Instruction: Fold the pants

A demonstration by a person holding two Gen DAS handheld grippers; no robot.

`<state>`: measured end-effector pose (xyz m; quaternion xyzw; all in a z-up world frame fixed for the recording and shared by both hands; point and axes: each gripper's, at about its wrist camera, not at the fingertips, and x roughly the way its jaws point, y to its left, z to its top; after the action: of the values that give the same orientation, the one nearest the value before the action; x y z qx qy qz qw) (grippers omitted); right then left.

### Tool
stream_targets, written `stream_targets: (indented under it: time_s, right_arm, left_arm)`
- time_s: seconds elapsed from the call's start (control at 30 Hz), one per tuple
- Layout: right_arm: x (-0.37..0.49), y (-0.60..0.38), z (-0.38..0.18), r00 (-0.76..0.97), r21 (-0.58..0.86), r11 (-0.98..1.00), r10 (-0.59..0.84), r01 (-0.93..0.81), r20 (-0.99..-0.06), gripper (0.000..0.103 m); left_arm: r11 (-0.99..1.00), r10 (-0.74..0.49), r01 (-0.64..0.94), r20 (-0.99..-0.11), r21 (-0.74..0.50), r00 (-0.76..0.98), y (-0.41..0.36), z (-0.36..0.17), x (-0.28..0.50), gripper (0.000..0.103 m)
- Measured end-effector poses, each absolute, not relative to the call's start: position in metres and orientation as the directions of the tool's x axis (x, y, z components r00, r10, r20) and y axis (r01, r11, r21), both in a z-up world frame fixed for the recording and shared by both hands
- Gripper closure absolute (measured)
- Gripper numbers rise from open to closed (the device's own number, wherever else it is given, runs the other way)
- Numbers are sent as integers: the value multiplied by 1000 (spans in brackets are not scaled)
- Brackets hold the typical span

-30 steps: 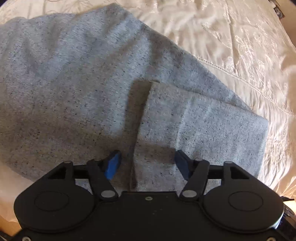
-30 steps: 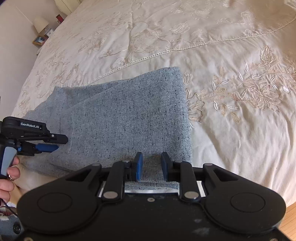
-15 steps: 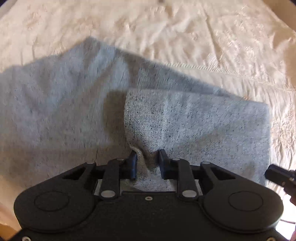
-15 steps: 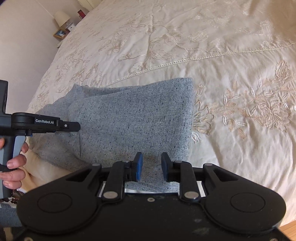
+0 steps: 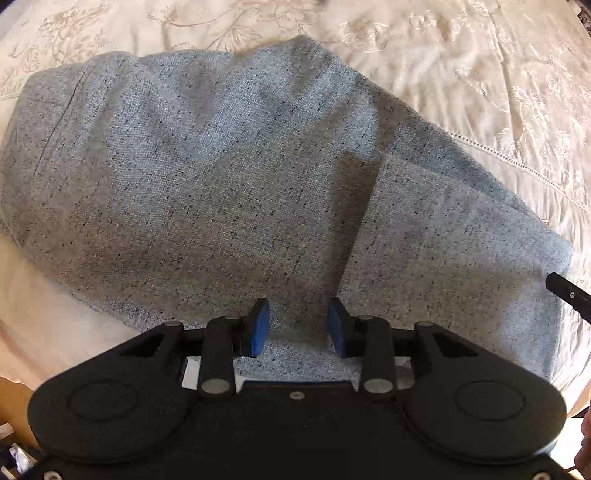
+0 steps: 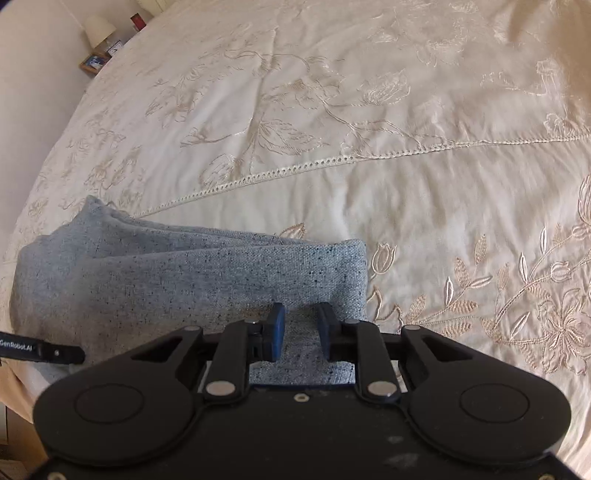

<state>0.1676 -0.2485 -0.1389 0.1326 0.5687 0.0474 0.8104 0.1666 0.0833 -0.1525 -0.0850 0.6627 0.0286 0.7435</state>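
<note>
Pants: grey speckled fabric, lying on the bed and folded over itself; one layer ends in a straight edge that runs up from near the left gripper's fingers.
Bedspread: cream, with embroidered flowers and a lace seam; it carries the pants.
Left gripper: over the near hem of the pants. Blue fingers stand apart with a clear gap; fabric lies flat between and under them, not pinched.
Right gripper: at the near right corner of the folded pants. Fingers are parted by a narrower gap; fabric sits between them, and whether the pads press on it cannot be told.
Fold edge: in the right wrist view the stacked layers end just beside the embroidered leaves.
Nightstand: far left corner, holding a lamp.
</note>
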Motion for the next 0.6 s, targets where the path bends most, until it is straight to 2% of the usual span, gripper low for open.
stream_targets:
  time_s: [0.27,0.4,0.6]
  right_arm:
    - [124,-201,-121,322,236,971,238,-45,-916,78]
    - [104,-180,-132,296,183,983,169,22,-940,78]
    - [102,-141,-108,369,159,977,95,145,-925,76]
  left_arm:
    - [992,-110,-47,-989,-115,99,94,-154,146,59]
    - [992,-114,-35,-981,-121,155,135,-132,140,59]
    - [989,-78,-103,-960,-109,268,242,-98,162,59]
